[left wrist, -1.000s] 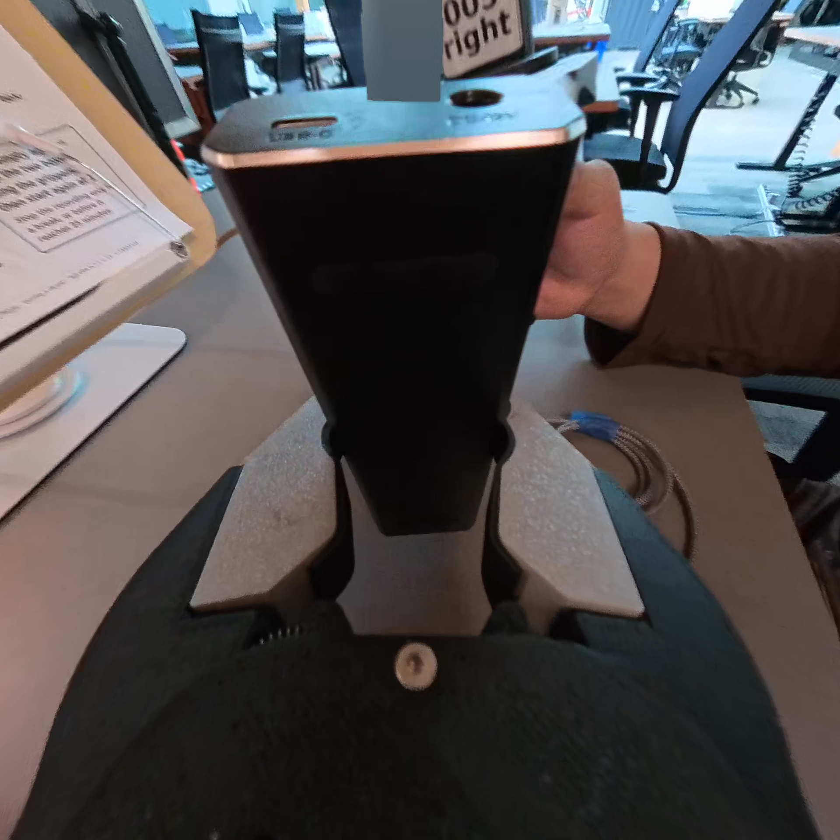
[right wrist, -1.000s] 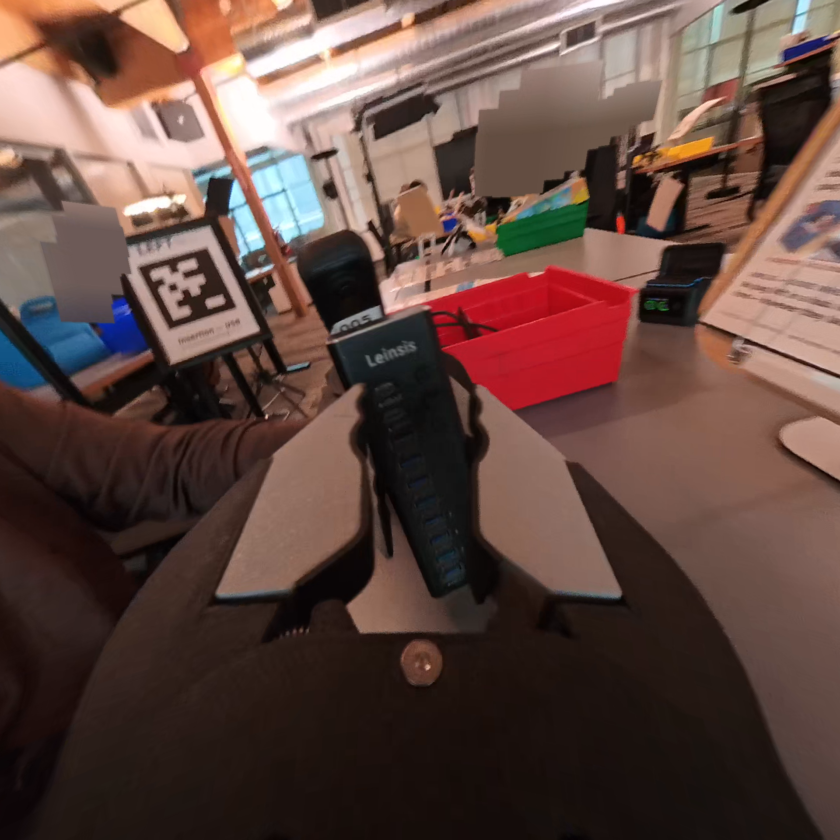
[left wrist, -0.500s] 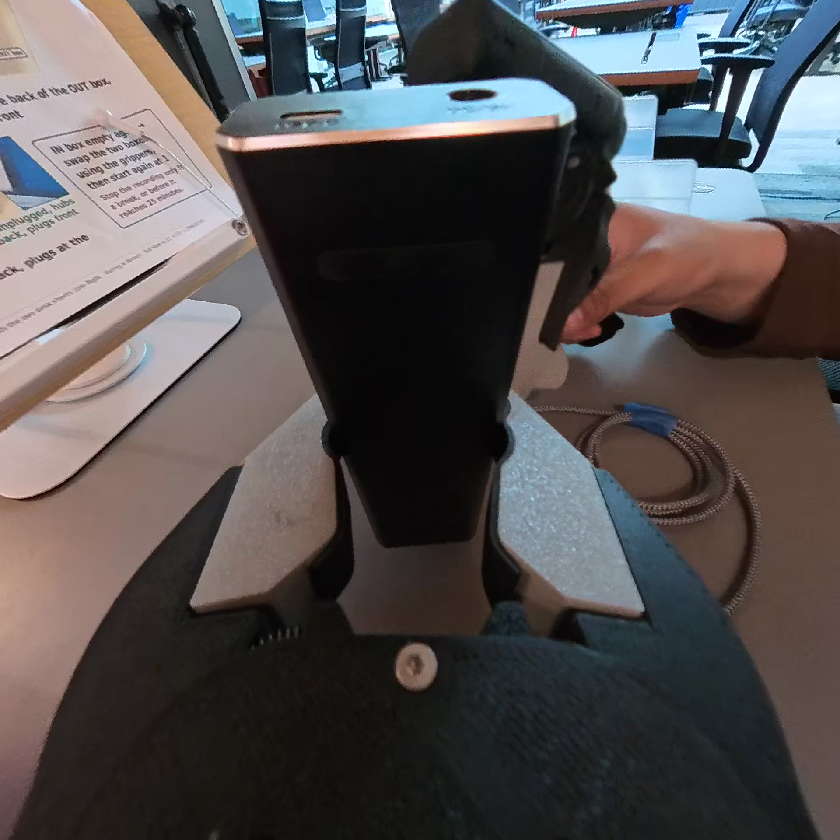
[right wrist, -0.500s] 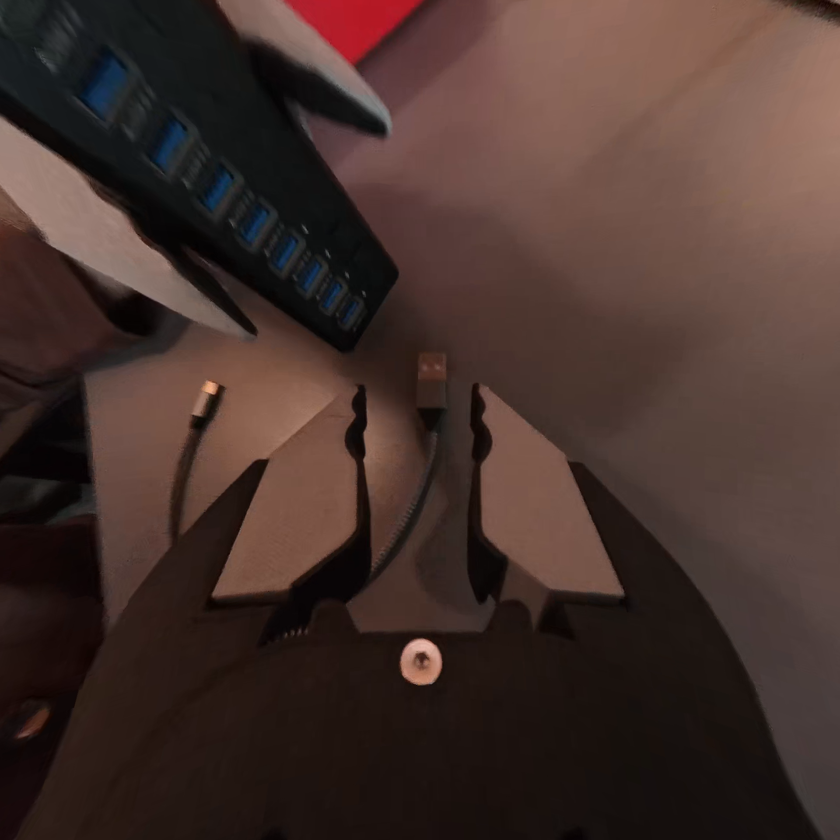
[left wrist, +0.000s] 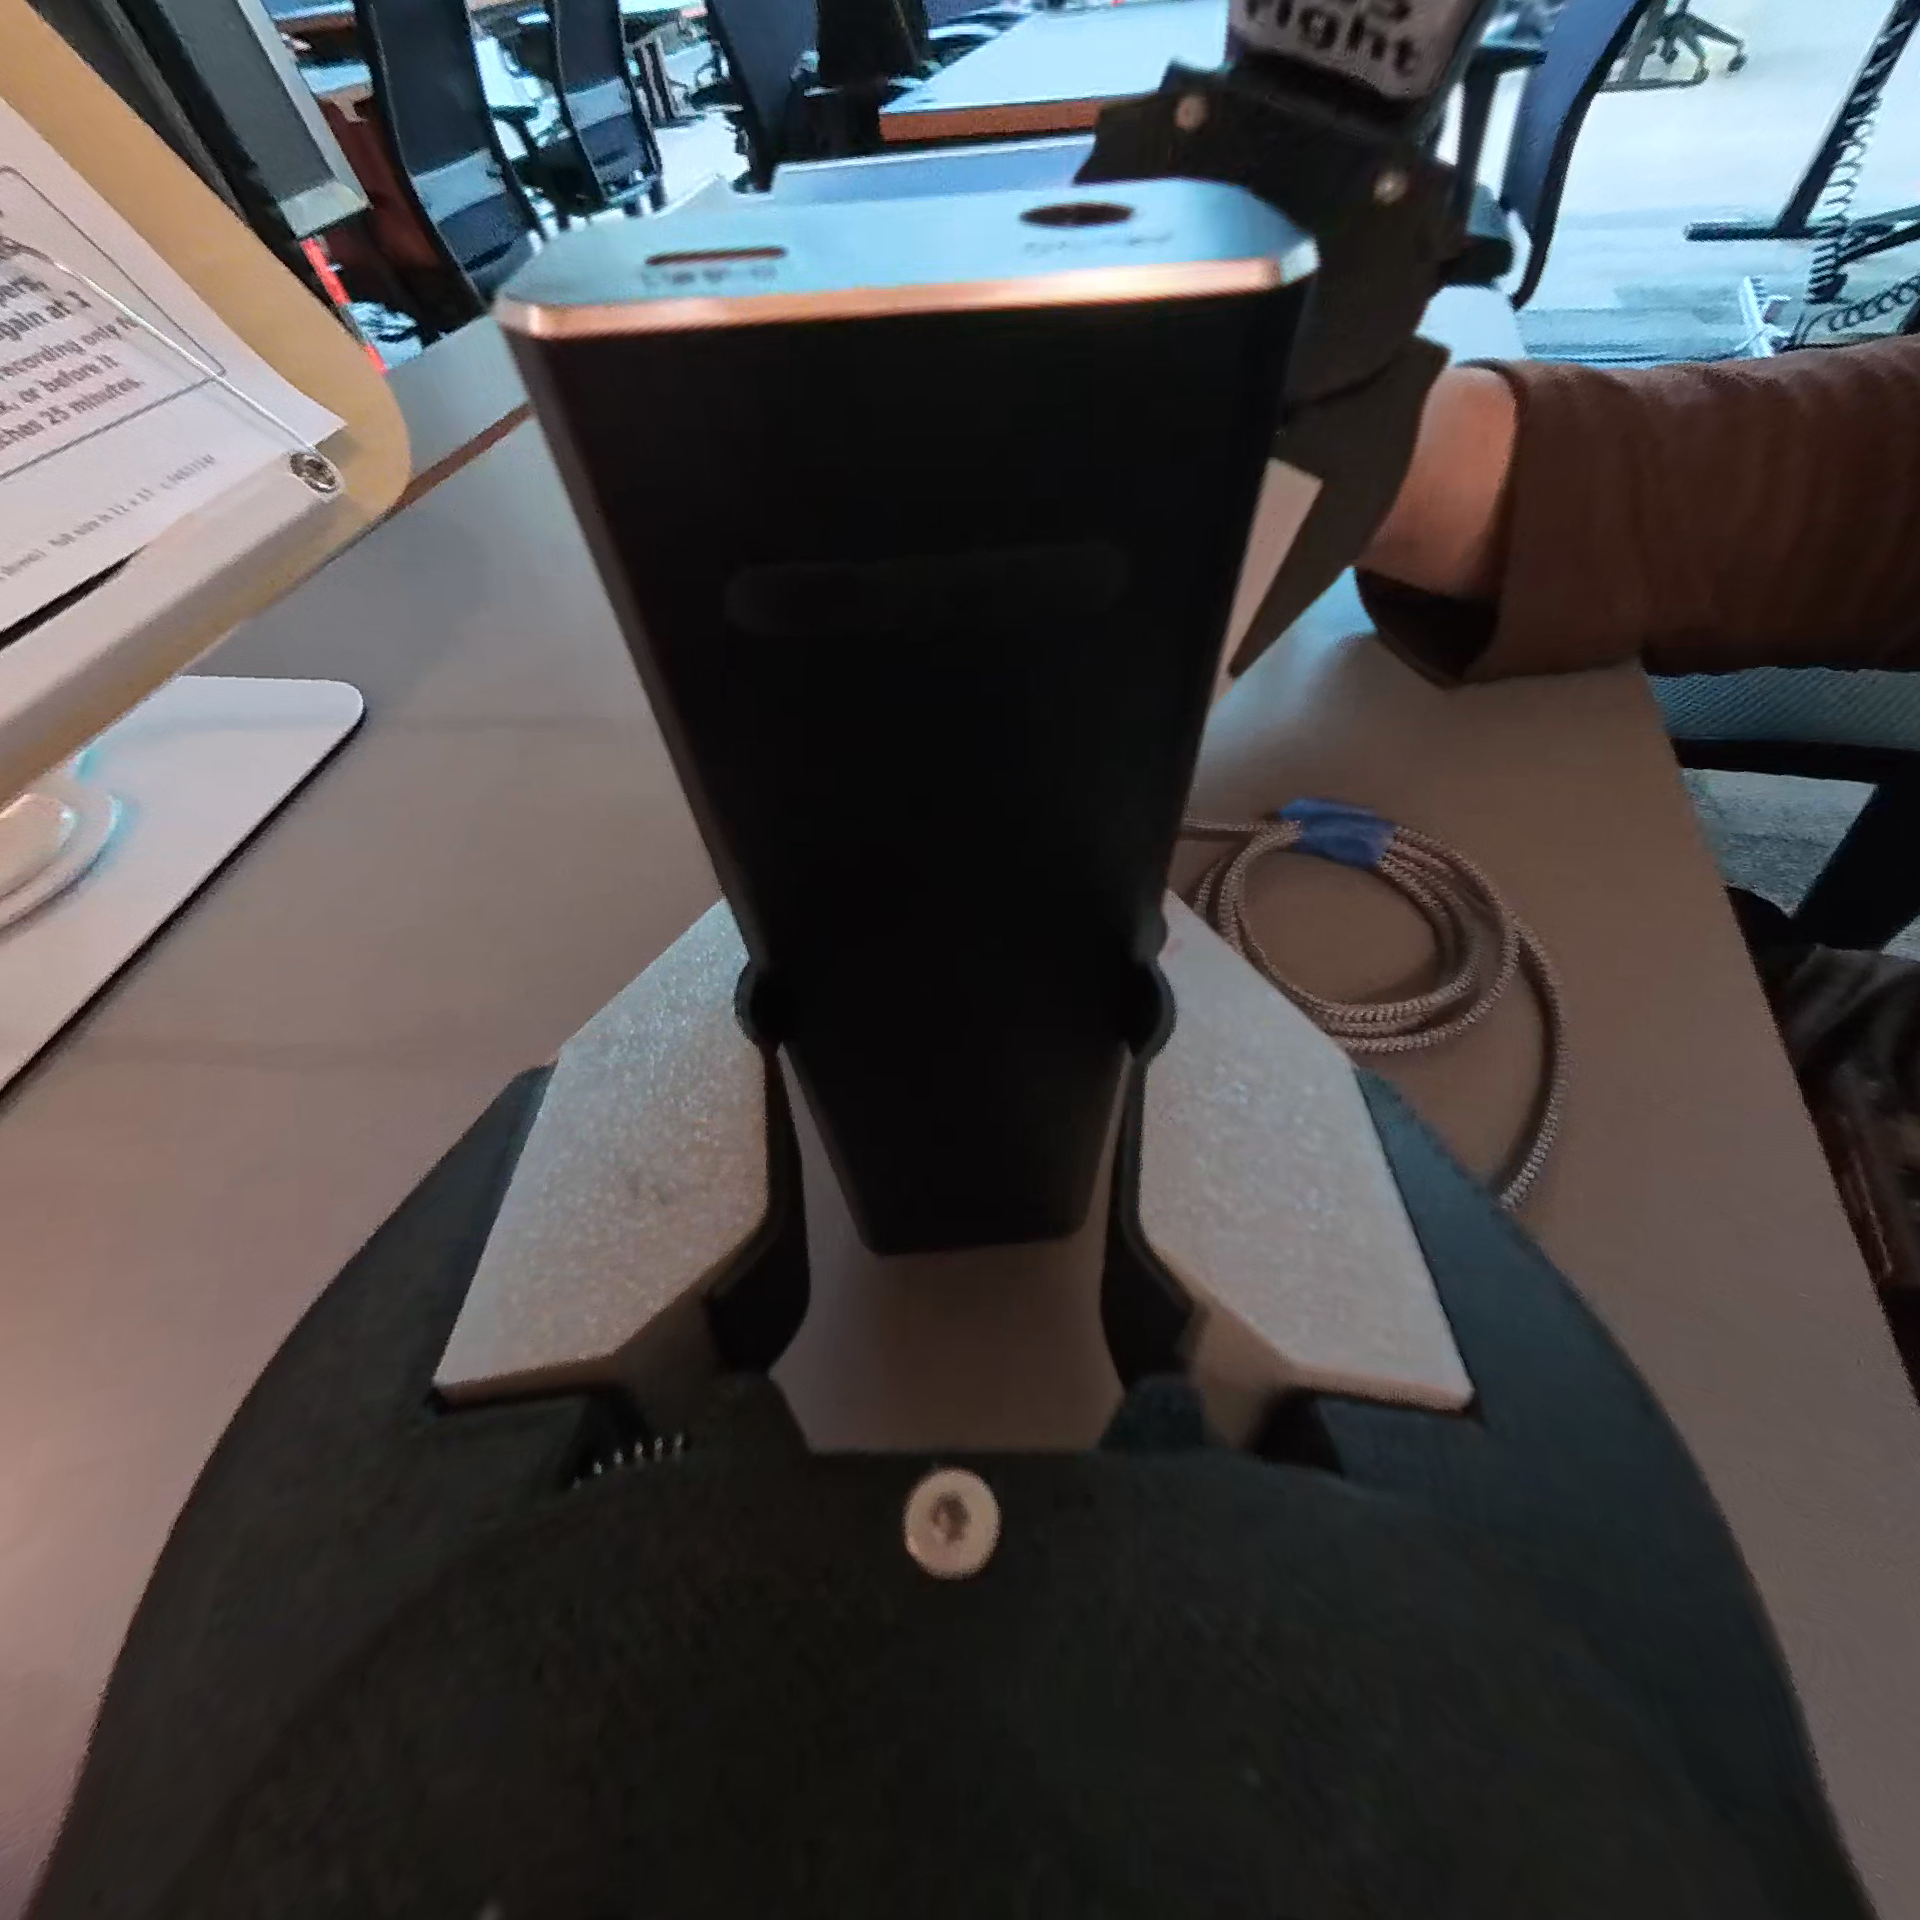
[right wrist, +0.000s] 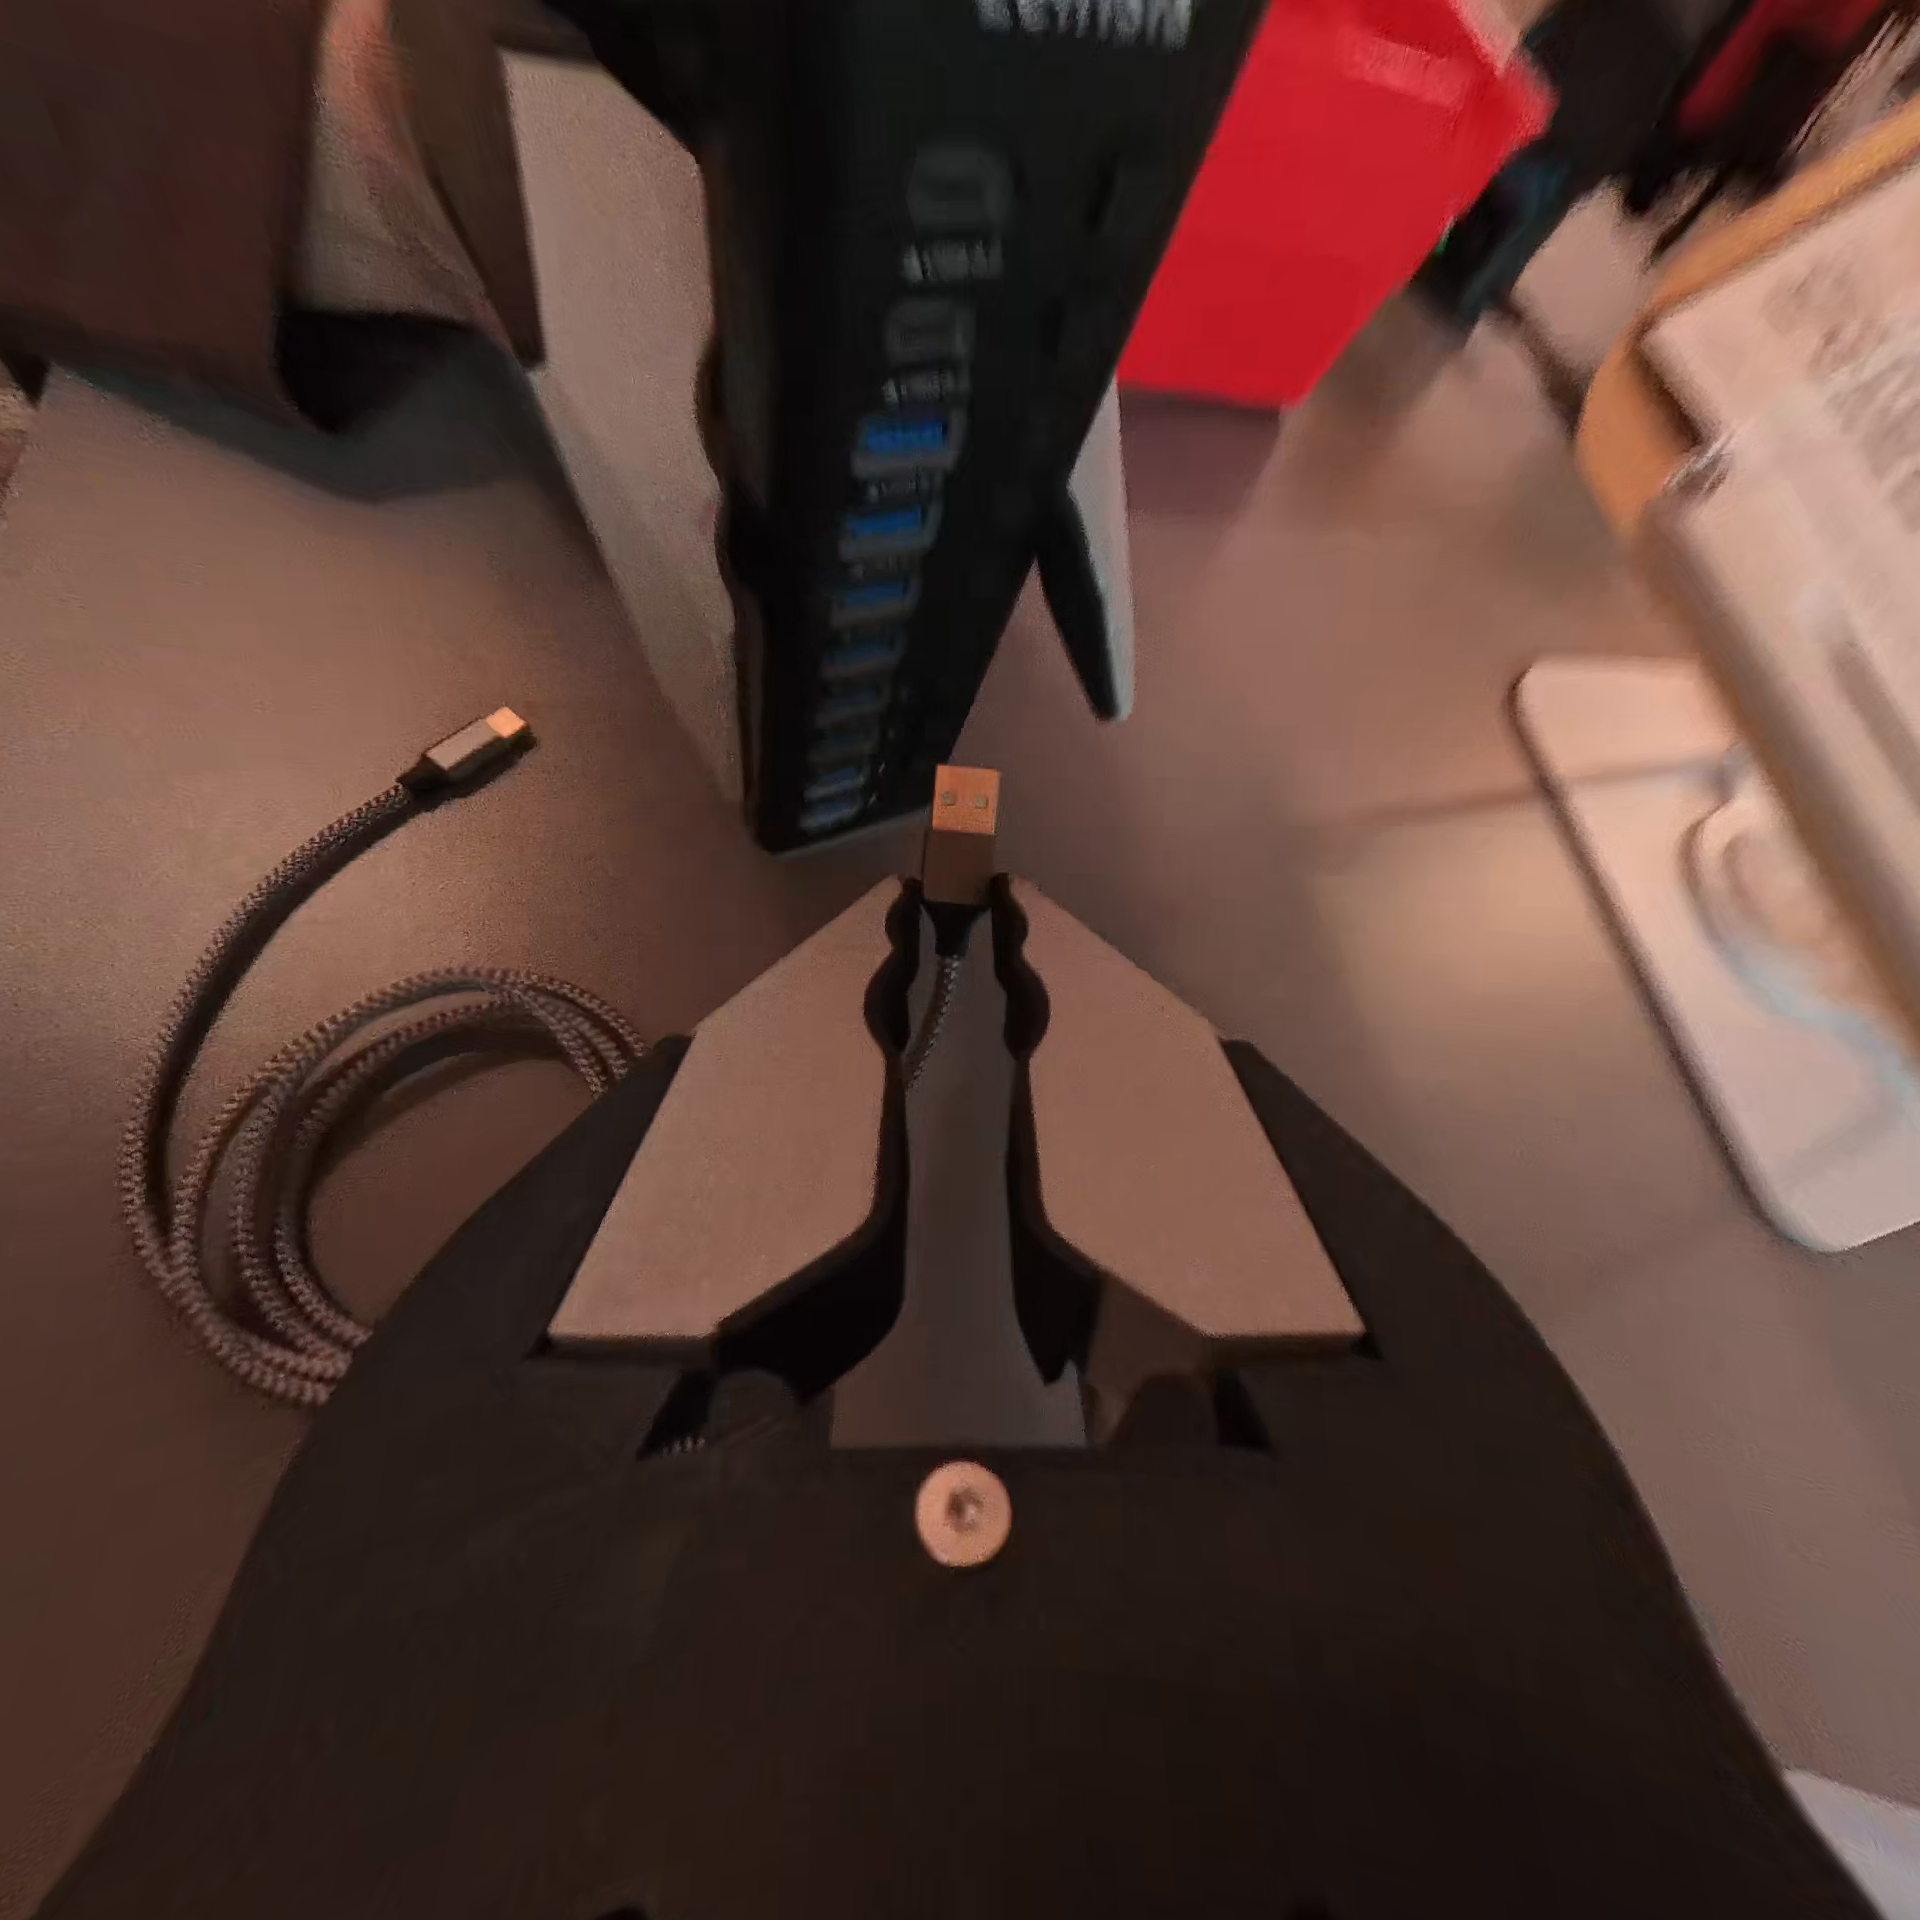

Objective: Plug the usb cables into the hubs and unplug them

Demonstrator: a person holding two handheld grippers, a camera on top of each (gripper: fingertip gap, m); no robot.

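My left gripper [left wrist: 951, 997] is shut on the lower end of a black USB hub [left wrist: 914, 675] and holds it upright above the table. In the right wrist view the hub [right wrist: 904, 468] shows its row of blue ports, with a left finger [right wrist: 1091, 623] beside it. My right gripper [right wrist: 951, 894] is shut on the USB-A plug [right wrist: 961, 831] of a grey braided cable, just below the hub's lowest ports. The cable's coil [right wrist: 312, 1143] and its small second plug [right wrist: 468, 748] lie on the table to the left. The right gripper [left wrist: 1340, 312] also shows behind the hub in the left wrist view.
A document stand [left wrist: 156, 416] with a white base [right wrist: 1714, 935] is on one side of the grey table [left wrist: 468, 831]. A red bin [right wrist: 1299, 208] stands behind the hub. A hand in a brown sleeve [left wrist: 1662, 499] holds the right gripper. The cable coil [left wrist: 1403, 935] lies near the table's edge. The grippers are tip to tip, or close to it.
My right gripper let go of the hub, dropped over the USB-A plug on the table and closed on it. My left gripper kept holding the hub upright.
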